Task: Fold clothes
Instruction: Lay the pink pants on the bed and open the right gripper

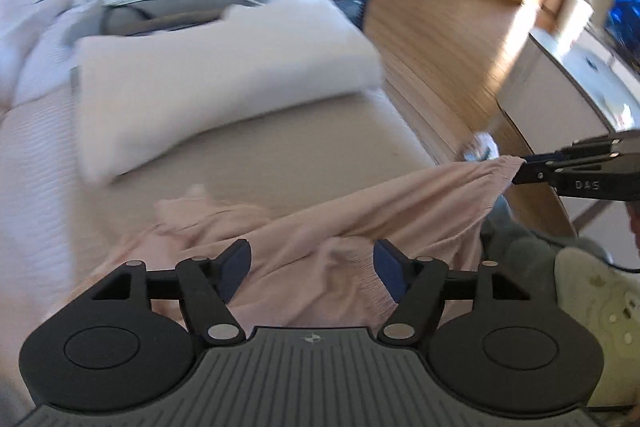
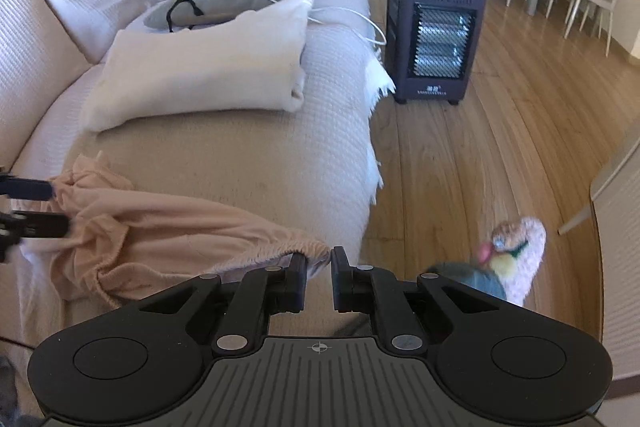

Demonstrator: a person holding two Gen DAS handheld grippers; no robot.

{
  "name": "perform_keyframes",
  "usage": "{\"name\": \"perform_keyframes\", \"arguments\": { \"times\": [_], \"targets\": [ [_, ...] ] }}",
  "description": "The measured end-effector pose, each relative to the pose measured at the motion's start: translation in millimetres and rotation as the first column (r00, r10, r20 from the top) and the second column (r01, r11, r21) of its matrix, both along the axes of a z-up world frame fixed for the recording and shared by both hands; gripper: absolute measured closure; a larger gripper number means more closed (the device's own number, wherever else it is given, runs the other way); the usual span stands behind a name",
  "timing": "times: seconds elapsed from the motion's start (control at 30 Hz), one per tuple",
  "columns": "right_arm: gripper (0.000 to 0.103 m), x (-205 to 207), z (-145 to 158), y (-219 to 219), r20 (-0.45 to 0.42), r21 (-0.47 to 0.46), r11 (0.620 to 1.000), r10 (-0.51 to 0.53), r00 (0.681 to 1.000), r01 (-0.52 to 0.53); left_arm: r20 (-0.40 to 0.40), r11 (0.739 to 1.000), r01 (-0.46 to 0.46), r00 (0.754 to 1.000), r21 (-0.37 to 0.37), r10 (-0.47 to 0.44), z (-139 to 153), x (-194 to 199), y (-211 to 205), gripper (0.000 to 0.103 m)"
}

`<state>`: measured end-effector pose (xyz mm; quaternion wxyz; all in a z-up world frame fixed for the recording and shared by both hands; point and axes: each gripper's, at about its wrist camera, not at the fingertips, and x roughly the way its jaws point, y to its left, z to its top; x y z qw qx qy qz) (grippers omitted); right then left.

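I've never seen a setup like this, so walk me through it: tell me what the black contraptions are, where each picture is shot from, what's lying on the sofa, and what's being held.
The black contraptions are hand-held grippers, each with two fingers; a person carries one in each hand, and a wide-angle camera on each looks forward along its fingers. So one picture comes from the left gripper, the other from the right gripper.

Both look down at a sofa. On it lie a pink garment, crumpled, a folded white blanket further back, and cushions with cables behind. A heater stands on the wooden floor.

The right gripper is pinching the garment's gathered edge. The left gripper's fingers stand apart over the cloth, not gripping it.
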<state>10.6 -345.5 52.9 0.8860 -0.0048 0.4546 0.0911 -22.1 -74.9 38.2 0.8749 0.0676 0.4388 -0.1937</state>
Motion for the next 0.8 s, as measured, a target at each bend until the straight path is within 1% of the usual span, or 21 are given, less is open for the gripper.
{"name": "perform_keyframes", "arguments": {
  "times": [0.03,0.07,0.1,0.13,0.17,0.2,0.23,0.27,0.3,0.33,0.43,0.47,0.53,0.57,0.6,0.63,0.67,0.7,0.73,0.77,0.8],
  "targets": [
    [0.091,-4,0,0,-0.001,0.001,1.000,-0.002,1.000,0.002,0.003,1.000,0.022,1.000,0.010,-0.022,-5,1,-7,0.039],
    [0.091,-8,0,-1,-0.003,0.007,1.000,-0.005,1.000,0.005,-0.014,0.999,0.043,0.999,0.013,-0.043,-10,0,-10,0.045],
    [0.091,-10,0,-2,-0.002,0.016,1.000,-0.010,1.000,0.010,-0.031,0.998,0.063,0.998,0.016,-0.063,-14,0,-13,0.072],
    [0.091,-13,2,-3,0.005,0.024,1.000,-0.018,1.000,0.018,-0.048,0.996,0.084,0.995,0.019,-0.083,-18,-1,-16,0.094],
    [0.093,-14,4,-5,0.018,0.019,0.999,-0.029,0.999,0.028,-0.066,0.994,0.104,0.993,0.021,-0.103,-22,-2,-20,0.095],
    [0.094,-16,7,-7,0.040,0.010,0.999,-0.044,0.998,0.044,-0.083,0.992,0.125,0.989,0.023,-0.123,-26,-2,-23,0.100],
    [0.094,-17,9,-11,0.047,0.018,0.999,-0.052,0.998,0.051,-0.098,0.990,0.140,0.986,0.023,-0.138,-29,-4,-25,0.101],
    [0.094,-17,12,-14,0.054,0.025,0.998,-0.059,0.997,0.057,-0.106,0.990,0.135,0.986,0.026,-0.132,-27,-8,-20,0.101],
    [0.094,-16,12,-17,0.050,0.028,0.998,-0.058,0.997,0.057,-0.107,0.992,0.116,0.988,0.048,-0.110,-26,-11,-12,0.101],
    [0.094,-16,12,-19,0.046,0.030,0.998,-0.056,0.997,0.055,-0.109,0.993,0.097,0.990,0.069,-0.089,-24,-14,-5,0.101],
    [0.094,-14,8,-13,0.028,0.018,1.000,0.015,0.999,-0.015,-0.094,0.989,0.006,0.996,0.148,0.008,-20,-18,25,0.101],
    [0.090,-13,6,-9,0.017,0.019,0.999,0.037,0.999,-0.038,-0.084,0.984,-0.029,0.995,0.174,0.044,-17,-19,34,0.101],
    [0.087,-12,2,1,-0.004,0.027,0.996,0.083,0.997,-0.083,-0.064,0.981,-0.077,0.994,0.180,0.090,-10,-20,51,0.101],
    [0.087,-12,-1,7,-0.016,0.031,0.994,0.110,0.994,-0.109,-0.056,0.980,-0.095,0.993,0.173,0.106,-5,-20,58,0.096],
    [0.085,-12,-3,12,-0.031,0.035,0.990,0.139,0.990,-0.138,-0.049,0.980,-0.109,0.992,0.163,0.119,-1,-21,63,0.091],
    [0.082,-13,-6,19,-0.049,0.036,0.984,0.176,0.983,-0.174,-0.044,0.983,-0.113,0.992,0.145,0.121,3,-24,64,0.073],
    [0.074,-14,-8,27,-0.066,0.037,0.977,0.211,0.975,-0.209,-0.041,0.985,-0.105,0.993,0.134,0.111,5,-25,62,0.050],
    [0.065,-15,-10,33,-0.073,0.027,0.972,0.236,0.969,-0.234,-0.033,0.988,-0.087,0.995,0.130,0.092,5,-29,54,0.043],
    [0.061,-16,-11,40,-0.081,0.016,0.965,0.261,0.962,-0.260,-0.025,0.990,-0.066,0.997,0.127,0.069,5,-31,46,0.040],
    [0.054,-18,-13,48,-0.086,0.001,0.958,0.285,0.955,-0.285,-0.025,0.992,-0.033,0.999,0.126,0.036,5,-31,37,0.039],
    [0.051,-19,-13,52,-0.085,-0.011,0.953,0.300,0.950,-0.302,-0.028,0.992,0.004,1.000,0.125,0.000,2,-29,27,0.037]
  ]
}}
